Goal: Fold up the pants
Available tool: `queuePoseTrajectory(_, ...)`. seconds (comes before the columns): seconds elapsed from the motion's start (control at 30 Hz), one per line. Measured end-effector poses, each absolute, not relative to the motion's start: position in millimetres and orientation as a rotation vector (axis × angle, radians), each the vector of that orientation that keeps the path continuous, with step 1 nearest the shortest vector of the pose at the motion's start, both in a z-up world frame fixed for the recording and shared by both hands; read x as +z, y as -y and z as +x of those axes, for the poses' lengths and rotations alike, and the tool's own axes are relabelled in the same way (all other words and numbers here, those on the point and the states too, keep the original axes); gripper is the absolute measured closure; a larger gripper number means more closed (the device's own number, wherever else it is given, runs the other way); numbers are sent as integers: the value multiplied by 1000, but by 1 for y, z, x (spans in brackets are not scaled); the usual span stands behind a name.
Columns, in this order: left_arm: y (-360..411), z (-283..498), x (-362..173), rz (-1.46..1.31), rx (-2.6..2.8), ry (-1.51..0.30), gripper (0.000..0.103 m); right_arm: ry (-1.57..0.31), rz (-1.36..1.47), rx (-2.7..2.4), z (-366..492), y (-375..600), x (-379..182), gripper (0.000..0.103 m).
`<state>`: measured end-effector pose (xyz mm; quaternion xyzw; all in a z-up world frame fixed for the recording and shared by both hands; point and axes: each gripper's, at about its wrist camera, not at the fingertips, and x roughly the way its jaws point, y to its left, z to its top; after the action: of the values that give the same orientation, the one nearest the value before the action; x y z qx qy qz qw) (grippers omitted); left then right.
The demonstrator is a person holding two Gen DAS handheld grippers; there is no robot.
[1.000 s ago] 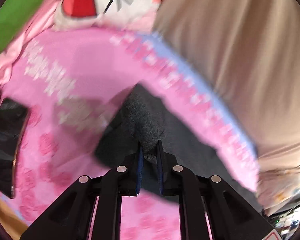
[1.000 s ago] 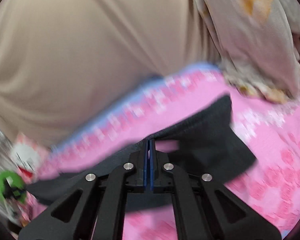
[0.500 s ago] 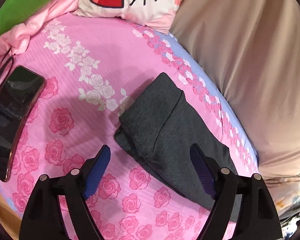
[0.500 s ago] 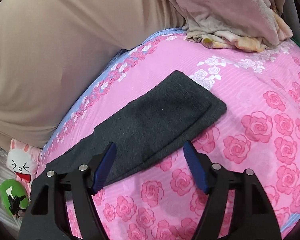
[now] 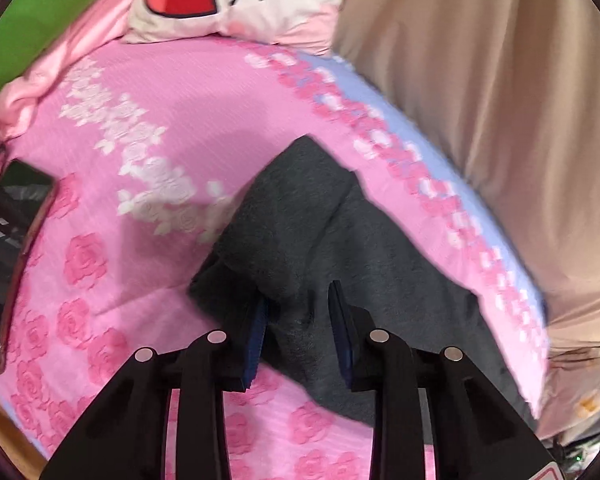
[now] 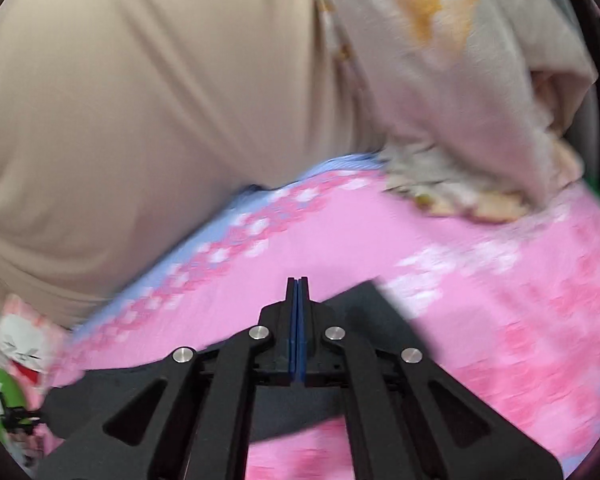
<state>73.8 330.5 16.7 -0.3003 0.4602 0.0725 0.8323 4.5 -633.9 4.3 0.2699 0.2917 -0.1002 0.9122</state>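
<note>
Pants (image 5: 320, 248), dark grey and part-folded, lie on the pink rose bedsheet (image 5: 148, 184) beside the beige curtain (image 5: 480, 80); left hand-held gripper (image 5: 300, 312), jaws apart, should straddle the doubled edge squarely, while right hand-held gripper (image 6: 297, 292) is pressed together on nothing I can see.

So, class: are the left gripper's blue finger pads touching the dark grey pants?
Touching. In the left wrist view, the left gripper straddles a raised fold of the pants; the cloth bulges against the left pad.
</note>
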Motion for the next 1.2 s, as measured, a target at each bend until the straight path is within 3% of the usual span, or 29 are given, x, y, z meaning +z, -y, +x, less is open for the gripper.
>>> queuePoseTrajectory(0.07,-328,65,16,-612,204,-969,76,-741,558,-252,13,643,-24,100)
queuePoseTrajectory(0.13,-317,53,27,-587,221,-922,76,-769,562,-226,17,642,-33,100)
queuePoseTrajectory(0.2,-300,41,46,-551,213,-858,72,-752,534,-189,23,636,-29,91)
queuePoseTrajectory(0.23,-287,36,59,-519,200,-823,70,-738,519,-181,27,633,-27,55)
queuePoseTrajectory(0.27,-275,35,67,-491,187,-803,60,-715,496,-195,31,629,-23,14)
queuePoseTrajectory(0.3,-263,34,74,-463,174,-785,44,-669,455,-218,36,625,-18,10)
queuePoseTrajectory(0.33,-250,34,80,-429,162,-768,39,-674,427,-204,43,620,-18,10)
queuePoseTrajectory(0.4,-223,40,81,-366,146,-752,36,-750,409,-168,65,615,-29,29)
queuePoseTrajectory(0.43,-210,46,77,-337,138,-764,36,-814,410,-140,78,614,-38,52)
queuePoseTrajectory(0.47,-201,51,72,-323,129,-780,36,-842,406,-126,82,611,-41,81)
queuePoseTrajectory(0.5,-193,58,65,-319,118,-800,36,-850,394,-112,84,608,-37,100)
queuePoseTrajectory(0.67,-165,75,32,-302,106,-859,36,-610,387,-118,42,623,19,99)
queuePoseTrajectory(0.8,-153,82,3,-219,168,-891,36,-847,389,-188,61,642,-52,96)
queuePoseTrajectory(0.9,-151,83,-11,-192,189,-911,36,-763,358,-260,44,632,-41,87)
queuePoseTrajectory(0.93,-150,83,-10,-179,191,-909,35,-723,343,-277,38,625,-29,79)
queuePoseTrajectory(1.0,-149,84,-8,-169,190,-904,35,-655,339,-228,30,604,-5,67)
queuePoseTrajectory(1.2,-146,91,24,-241,130,-808,33,-726,279,285,83,443,20,67)
